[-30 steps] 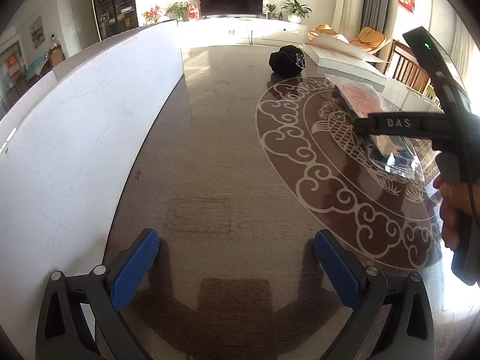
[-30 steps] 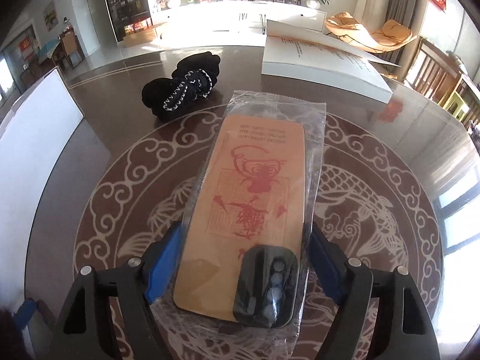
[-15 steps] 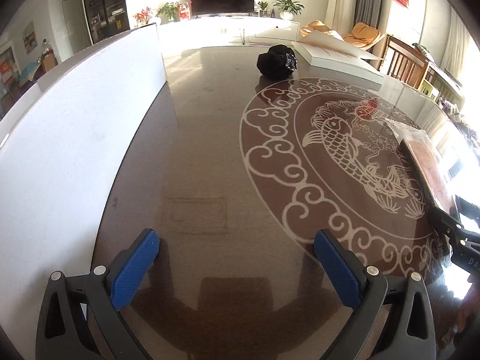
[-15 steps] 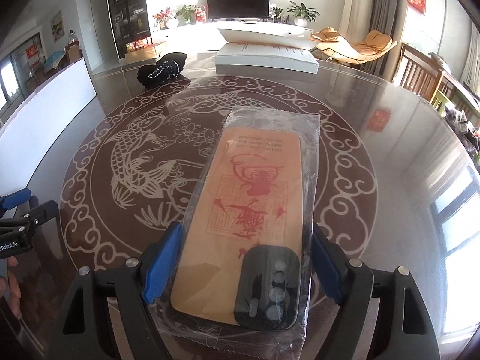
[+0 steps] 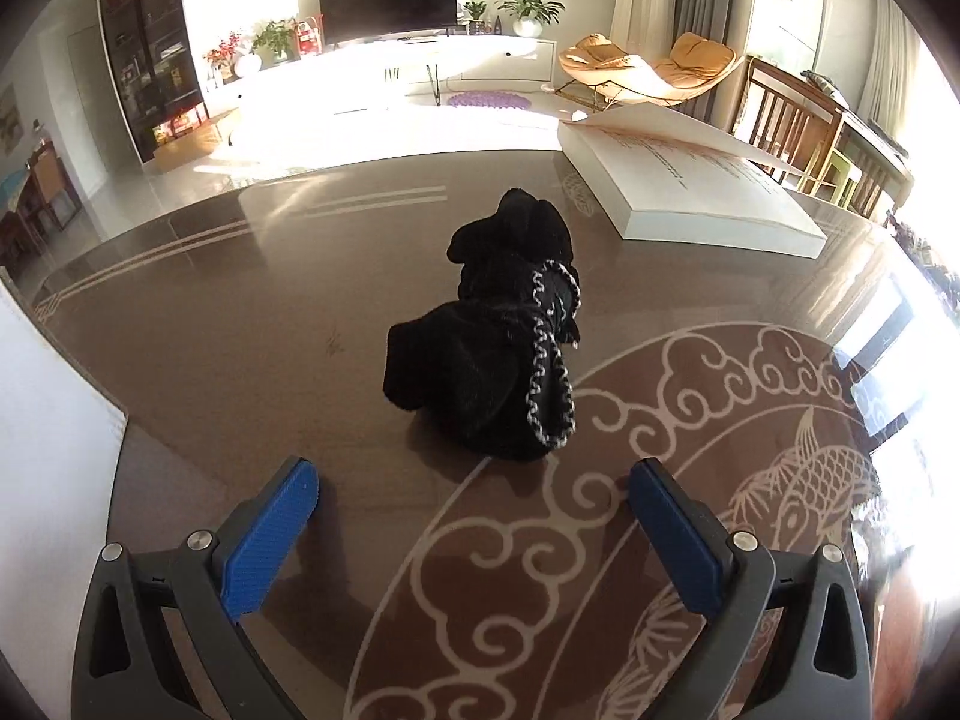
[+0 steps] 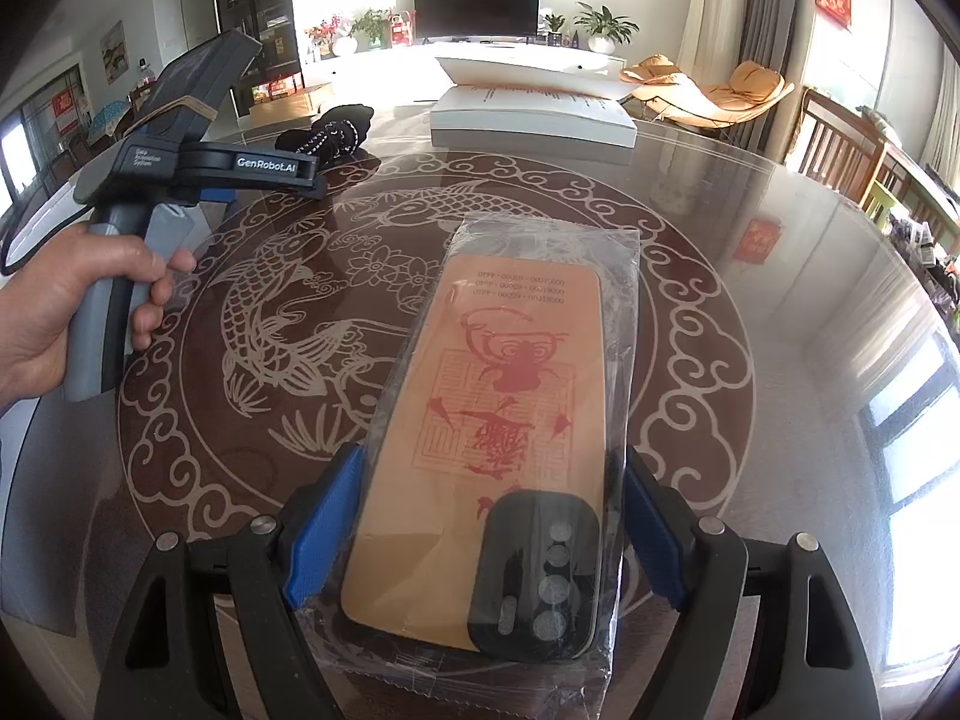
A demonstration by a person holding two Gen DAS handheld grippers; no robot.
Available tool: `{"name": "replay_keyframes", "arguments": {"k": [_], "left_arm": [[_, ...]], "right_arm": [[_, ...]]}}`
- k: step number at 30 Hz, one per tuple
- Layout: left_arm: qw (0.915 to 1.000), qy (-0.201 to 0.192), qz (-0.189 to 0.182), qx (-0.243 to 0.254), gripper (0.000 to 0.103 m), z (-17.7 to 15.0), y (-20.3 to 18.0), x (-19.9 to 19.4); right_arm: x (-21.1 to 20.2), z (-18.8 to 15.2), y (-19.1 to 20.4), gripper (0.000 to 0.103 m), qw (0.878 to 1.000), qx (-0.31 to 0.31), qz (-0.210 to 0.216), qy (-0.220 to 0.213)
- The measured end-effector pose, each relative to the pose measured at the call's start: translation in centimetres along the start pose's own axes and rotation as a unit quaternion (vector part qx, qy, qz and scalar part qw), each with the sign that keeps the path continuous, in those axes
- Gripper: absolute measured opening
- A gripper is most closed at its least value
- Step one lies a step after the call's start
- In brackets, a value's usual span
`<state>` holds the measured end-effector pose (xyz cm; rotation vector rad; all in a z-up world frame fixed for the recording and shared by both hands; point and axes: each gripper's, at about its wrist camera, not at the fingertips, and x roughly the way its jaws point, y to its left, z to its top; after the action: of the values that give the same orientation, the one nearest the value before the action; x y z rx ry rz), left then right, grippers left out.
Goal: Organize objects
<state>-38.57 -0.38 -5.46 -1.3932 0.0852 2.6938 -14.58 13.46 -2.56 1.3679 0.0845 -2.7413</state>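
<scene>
My right gripper (image 6: 486, 528) is shut on an orange phone case in a clear plastic bag (image 6: 498, 408), holding it over the round table. A black rolled cloth with a grey-white cord (image 5: 498, 348) lies on the table just ahead of my left gripper (image 5: 474, 504), which is open and empty, a short way in front of the cloth. The cloth also shows far left in the right wrist view (image 6: 336, 132), beyond the left gripper's body (image 6: 198, 162).
An open white book (image 5: 684, 180) lies at the table's far right, also in the right wrist view (image 6: 534, 108). A white board (image 5: 54, 480) stands along the left. The glass table top (image 5: 240, 324) has a fish pattern. Chairs stand beyond the table's right edge.
My left gripper has moved forward across the table and now faces the black cloth from close up. The right gripper still holds the bagged phone case and has turned slightly.
</scene>
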Motion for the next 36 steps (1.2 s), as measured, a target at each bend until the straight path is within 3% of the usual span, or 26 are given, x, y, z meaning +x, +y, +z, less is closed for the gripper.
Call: {"name": "replay_keyframes", "arguments": {"k": [9,11,12,16,28,32,36], "left_arm": [[0.9996,0.006,-0.014,0.024,0.103,4.5,-0.7,3.1],[0.9986,-0.029,-0.022,0.038,0.051,4.2,-0.8,2.0],[0.9986,-0.03,-0.023,0.037,0.034,3.9,-0.8,1.6],[0.9987,-0.031,-0.018,0.036,0.034,0.5,-1.6,-0.8],[0.9988,-0.03,0.021,-0.032,0.035,-19.4,-2.2,-15.0],[0.9981,-0.031,0.029,-0.044,0.035,-22.1,-2.6,-16.7],[0.998,-0.031,0.033,-0.044,0.036,-22.4,-2.7,-16.8]], "right_arm": [[-0.1,-0.1,0.1,0.081,1.0,0.0,0.001,0.0],[0.0,0.0,0.1,0.081,1.0,0.001,0.001,0.0],[0.0,0.0,0.1,0.081,1.0,0.001,0.001,0.0],[0.0,0.0,0.1,0.081,1.0,0.001,0.001,0.0],[-0.1,-0.1,0.0,0.081,1.0,0.001,0.001,0.0],[-0.1,-0.1,0.0,0.081,1.0,0.001,0.001,0.0],[-0.1,-0.1,0.0,0.081,1.0,0.001,0.001,0.0]]}}
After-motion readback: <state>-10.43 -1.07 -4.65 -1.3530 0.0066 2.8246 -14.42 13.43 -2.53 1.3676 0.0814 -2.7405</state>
